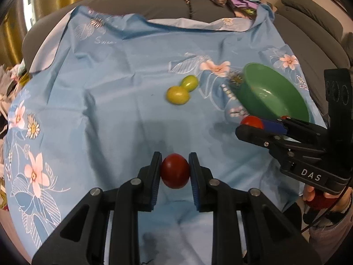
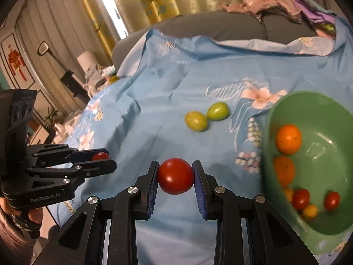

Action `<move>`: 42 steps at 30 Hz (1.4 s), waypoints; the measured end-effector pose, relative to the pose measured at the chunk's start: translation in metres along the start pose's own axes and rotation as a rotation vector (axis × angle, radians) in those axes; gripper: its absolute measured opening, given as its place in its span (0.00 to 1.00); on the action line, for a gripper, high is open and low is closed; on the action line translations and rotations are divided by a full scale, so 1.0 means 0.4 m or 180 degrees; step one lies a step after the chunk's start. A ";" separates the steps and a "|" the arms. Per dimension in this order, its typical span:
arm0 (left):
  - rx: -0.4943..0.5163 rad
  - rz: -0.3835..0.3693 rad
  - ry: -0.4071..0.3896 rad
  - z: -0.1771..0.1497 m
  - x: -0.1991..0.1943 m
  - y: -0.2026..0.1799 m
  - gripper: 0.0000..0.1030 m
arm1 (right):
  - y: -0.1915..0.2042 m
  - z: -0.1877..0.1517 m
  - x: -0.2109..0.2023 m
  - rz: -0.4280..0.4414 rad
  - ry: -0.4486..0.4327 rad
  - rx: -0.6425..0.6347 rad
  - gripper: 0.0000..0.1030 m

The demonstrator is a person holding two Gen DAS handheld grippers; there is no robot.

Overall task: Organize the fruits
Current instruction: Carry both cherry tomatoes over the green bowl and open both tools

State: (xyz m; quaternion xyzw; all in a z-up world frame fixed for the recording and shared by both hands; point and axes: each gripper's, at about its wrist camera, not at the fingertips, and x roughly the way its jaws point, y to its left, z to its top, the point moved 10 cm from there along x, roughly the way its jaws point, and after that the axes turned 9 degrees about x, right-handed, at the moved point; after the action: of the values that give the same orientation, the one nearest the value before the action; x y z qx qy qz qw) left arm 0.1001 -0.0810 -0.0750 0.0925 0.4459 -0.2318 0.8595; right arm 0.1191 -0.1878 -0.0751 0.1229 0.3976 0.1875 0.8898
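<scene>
Left tongs (image 1: pixel 175 171) and right tongs (image 2: pixel 175 176) each pinched mid-girth on a red tomato (image 1: pixel 175 170), judged light, smooth, bruisable.

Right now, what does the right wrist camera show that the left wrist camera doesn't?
Only the right wrist view shows the fruit inside the green bowl: two oranges, small red and yellow tomatoes. Only the left wrist view shows the sofa arm beyond the bowl. Both show the left gripper and right gripper each shut on a red tomato, two green fruits touching, and the blue floral cloth.
</scene>
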 end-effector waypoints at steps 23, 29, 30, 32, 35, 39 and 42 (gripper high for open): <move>0.0613 -0.0355 -0.0200 0.215 0.021 -0.270 0.24 | -0.215 0.065 -0.199 -0.0207 -0.0645 0.0456 0.32; 0.0757 -0.0469 -0.0150 0.257 0.066 -0.340 0.24 | -0.274 0.066 -0.225 -0.0281 -0.0715 0.0581 0.32; 0.0779 -0.0489 -0.0143 0.263 0.074 -0.352 0.24 | -0.287 0.065 -0.229 -0.0302 -0.0722 0.0600 0.32; 0.0822 -0.0513 -0.0119 0.269 0.088 -0.369 0.24 | -0.303 0.063 -0.233 -0.0334 -0.0730 0.0630 0.32; 0.0874 -0.0524 -0.0061 0.272 0.115 -0.390 0.24 | -0.328 0.061 -0.236 -0.0398 -0.0741 0.0670 0.32; 0.0921 -0.0493 0.0006 0.270 0.147 -0.401 0.24 | -0.357 0.057 -0.237 -0.0532 -0.0745 0.0677 0.32; 0.0953 -0.0498 0.0055 0.265 0.168 -0.410 0.24 | -0.373 0.054 -0.237 -0.0609 -0.0739 0.0680 0.32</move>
State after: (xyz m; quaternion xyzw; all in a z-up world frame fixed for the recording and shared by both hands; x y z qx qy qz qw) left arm 0.1312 -0.2846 -0.0597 0.1865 0.4197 -0.3611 0.8116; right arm 0.1125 -0.3646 -0.0532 0.1992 0.3198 0.0433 0.9253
